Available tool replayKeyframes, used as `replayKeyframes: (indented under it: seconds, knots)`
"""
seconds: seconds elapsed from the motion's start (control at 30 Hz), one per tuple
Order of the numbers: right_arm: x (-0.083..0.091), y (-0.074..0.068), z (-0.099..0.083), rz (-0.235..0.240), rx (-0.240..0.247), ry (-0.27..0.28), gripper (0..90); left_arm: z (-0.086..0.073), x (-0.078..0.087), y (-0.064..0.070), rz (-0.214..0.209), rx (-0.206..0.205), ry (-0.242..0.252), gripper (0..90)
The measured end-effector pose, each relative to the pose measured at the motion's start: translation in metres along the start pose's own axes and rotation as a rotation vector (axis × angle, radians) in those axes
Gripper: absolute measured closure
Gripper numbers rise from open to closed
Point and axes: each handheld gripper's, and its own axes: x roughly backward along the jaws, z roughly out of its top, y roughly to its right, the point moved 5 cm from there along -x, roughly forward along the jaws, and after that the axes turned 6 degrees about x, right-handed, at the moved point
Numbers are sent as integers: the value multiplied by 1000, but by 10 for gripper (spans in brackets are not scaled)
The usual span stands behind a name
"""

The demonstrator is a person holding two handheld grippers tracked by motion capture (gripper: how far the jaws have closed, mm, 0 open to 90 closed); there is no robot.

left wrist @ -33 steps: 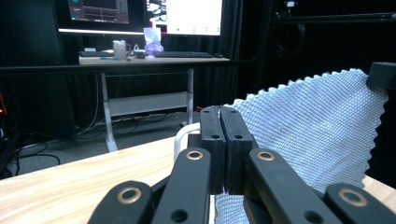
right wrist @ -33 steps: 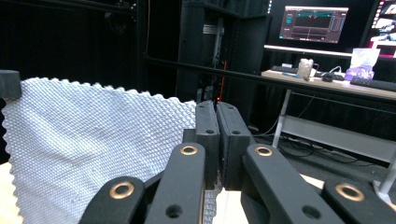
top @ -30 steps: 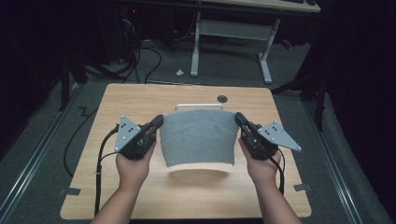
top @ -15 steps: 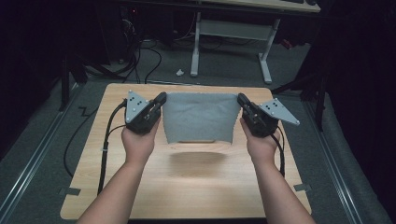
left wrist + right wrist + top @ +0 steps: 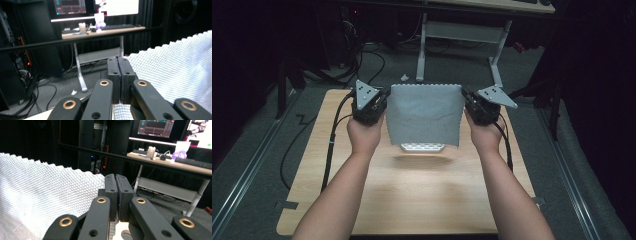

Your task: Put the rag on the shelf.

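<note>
Cloth [image 5: 426, 115] grey, waffle-textured, matt; table [image 5: 412, 200] smooth pale wood; gripper [image 5: 119, 75] jaws matt black plastic.

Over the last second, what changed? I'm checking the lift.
Both tongs, left and right, moved up and away from the person, lifting the cloth clear of the table; it now hangs spread between them. Both stayed shut on its top corners; the table did not move.

I cannot see most of the white perforated object [image 5: 422, 147] because the grey cloth [image 5: 425, 113] hangs before it, and the cloth is cut by the frame edge in my gripper views.
</note>
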Motion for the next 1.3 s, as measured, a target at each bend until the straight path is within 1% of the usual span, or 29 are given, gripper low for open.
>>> replayKeyframes:
  seconds: [0.07,0.13,0.17,0.27,0.4,0.43,0.57,0.63,0.7,0.77,0.9,0.97,1.0,1.07,1.13,1.3]
  knots:
    - [-6,2,-3,-1,-4,-13,894,-2,-7,-2,4,-8,-15,890]
    - [-10,4,-7,3,5,-31,894,-5,-13,-5,3,-8,-27,890]
    - [-12,4,-9,0,20,-44,894,-7,-16,-6,4,-10,-36,890]
    - [-17,6,-14,-6,42,-70,894,-15,-26,-8,-1,1,-67,890]
    - [-26,11,-23,-5,35,-113,894,-25,-34,-8,-7,0,-108,890]
    - [-28,11,-25,-2,37,-121,894,-27,-35,-8,-5,0,-111,889]
    - [-36,11,-34,7,44,-143,894,-36,-38,-10,-9,21,-140,889]
    - [-39,11,-40,16,37,-157,893,-42,-39,-11,-16,21,-162,890]
    - [-41,11,-47,30,31,-176,894,-48,-39,-10,-17,11,-178,889]
    - [-42,10,-52,38,30,-188,894,-53,-38,-10,-18,4,-190,890]
    - [-42,8,-64,52,31,-203,894,-68,-36,-9,-36,9,-217,890]
    - [-41,6,-70,58,21,-211,894,-75,-35,-9,-44,15,-227,890]
    - [-41,6,-72,63,15,-212,894,-79,-36,-9,-50,17,-243,890]
    - [-40,4,-77,69,3,-216,894,-84,-35,-7,-62,16,-236,890]
    - [-40,3,-83,74,10,-229,894,-88,-34,-7,-75,31,-240,890]
    - [-38,-2,-95,88,7,-249,893,-97,-31,-7,-88,41,-246,890]
